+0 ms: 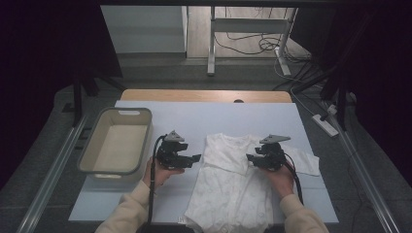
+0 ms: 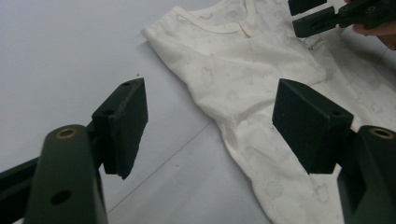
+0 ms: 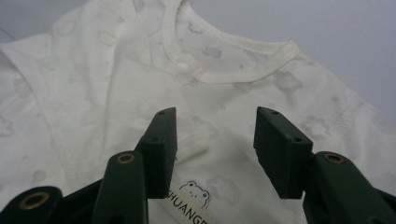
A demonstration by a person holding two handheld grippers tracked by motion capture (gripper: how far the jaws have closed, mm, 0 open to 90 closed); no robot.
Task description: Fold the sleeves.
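A white baby shirt (image 1: 233,179) lies flat on the tabletop (image 1: 194,116). The right claw (image 1: 248,158) hovers spread above its chest, pinching nothing; the left claw (image 1: 197,158) waits spread beside its edge.

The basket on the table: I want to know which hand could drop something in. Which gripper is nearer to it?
Left. The left gripper hovers just beside the basket; the right gripper is farther off, over the white garment.
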